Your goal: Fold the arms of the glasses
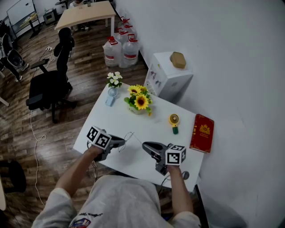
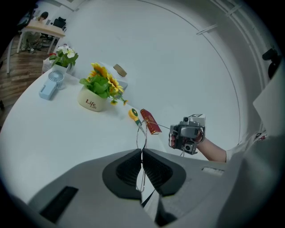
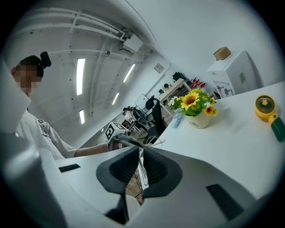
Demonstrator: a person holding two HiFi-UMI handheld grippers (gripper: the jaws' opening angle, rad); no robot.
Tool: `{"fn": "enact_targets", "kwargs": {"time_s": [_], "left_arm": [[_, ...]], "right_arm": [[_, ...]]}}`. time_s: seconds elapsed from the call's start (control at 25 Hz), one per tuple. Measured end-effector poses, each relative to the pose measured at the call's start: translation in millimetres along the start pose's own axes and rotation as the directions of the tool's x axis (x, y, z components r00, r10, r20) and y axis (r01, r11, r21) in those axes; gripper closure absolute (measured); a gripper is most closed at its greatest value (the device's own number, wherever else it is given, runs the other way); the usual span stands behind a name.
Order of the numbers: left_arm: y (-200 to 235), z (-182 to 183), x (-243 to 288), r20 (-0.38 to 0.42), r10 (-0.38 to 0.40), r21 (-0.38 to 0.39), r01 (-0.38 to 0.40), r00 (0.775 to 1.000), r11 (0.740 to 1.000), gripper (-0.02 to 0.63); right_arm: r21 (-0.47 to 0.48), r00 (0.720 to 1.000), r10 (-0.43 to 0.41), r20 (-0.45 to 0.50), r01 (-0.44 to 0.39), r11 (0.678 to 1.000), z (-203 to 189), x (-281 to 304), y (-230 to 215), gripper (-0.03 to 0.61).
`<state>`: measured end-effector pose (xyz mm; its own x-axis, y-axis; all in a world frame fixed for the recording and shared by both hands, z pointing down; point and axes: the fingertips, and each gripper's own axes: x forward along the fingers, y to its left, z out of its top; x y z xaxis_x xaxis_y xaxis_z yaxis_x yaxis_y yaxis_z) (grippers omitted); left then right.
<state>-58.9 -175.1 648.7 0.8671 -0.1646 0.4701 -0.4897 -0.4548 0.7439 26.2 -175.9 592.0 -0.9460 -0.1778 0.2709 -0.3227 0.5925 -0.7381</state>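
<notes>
Left gripper (image 2: 142,152) is clamped on the frame of the glasses (image 2: 141,133), held over the table (image 1: 151,122). Right gripper (image 3: 140,153), jaws nearly together, pinches the tip of one arm (image 2: 164,127). This arm runs straight from frame to right gripper, so folding it likely means swinging the tip toward the left gripper.

I log from my feed:
- white wall (image 1: 222,53) down the right side
- dark wood plank floor (image 1: 89,71)
- white tabletop (image 1: 151,127) near that wall
- black office chair (image 1: 46,87) to its left
- white cabinet (image 1: 167,78) behind it
- water jugs (image 1: 122,49)
- light wooden table (image 1: 84,15) far back
- whiteboard (image 1: 20,11)
- ceiling strip lights (image 3: 80,75), lit
</notes>
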Motion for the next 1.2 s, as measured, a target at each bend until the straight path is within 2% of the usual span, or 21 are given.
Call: {"fn": "enact_targets", "kwargs": {"time_s": [0.16,0.28,0.6,0.88,1.04,1.2], "left_arm": [[-2.9,3.4,1.3,0.026,-0.016,-0.034,0.017,1.000,0.999,0.600],[-8.2,10.5,3.9,0.085,-0.044,-0.088,0.052,0.995,0.995,0.600],[-17.3,34.0,9.5,0.245,-0.087,-0.227,0.145,0.966,0.963,0.600],[-24.5,42.7,4.5,0.333,-0.109,-0.284,0.210,0.937,0.936,0.600],[-26.5,45.9,2.3,0.375,-0.115,-0.316,0.244,0.920,0.917,0.600],[-27.5,47.6,1.7,0.391,-0.121,-0.330,0.262,0.912,0.907,0.600]], "right_arm": [[-0.008,1.000,0.003,0.006,-0.003,1.000,0.2,1.1,3.1,0.550],[-0.036,1.000,0.004,0.021,-0.003,0.999,-1.1,4.7,5.7,0.554],[-0.120,0.994,-0.053,0.094,0.064,0.991,2.3,15.4,3.0,0.559],[-0.202,0.984,-0.111,0.138,0.137,0.970,0.5,26.6,6.4,0.560],[-0.224,0.981,-0.131,0.142,0.161,0.961,-0.8,33.0,6.7,0.560],[-0.223,0.981,-0.143,0.133,0.170,0.960,-3.9,38.5,4.9,0.560]]}}
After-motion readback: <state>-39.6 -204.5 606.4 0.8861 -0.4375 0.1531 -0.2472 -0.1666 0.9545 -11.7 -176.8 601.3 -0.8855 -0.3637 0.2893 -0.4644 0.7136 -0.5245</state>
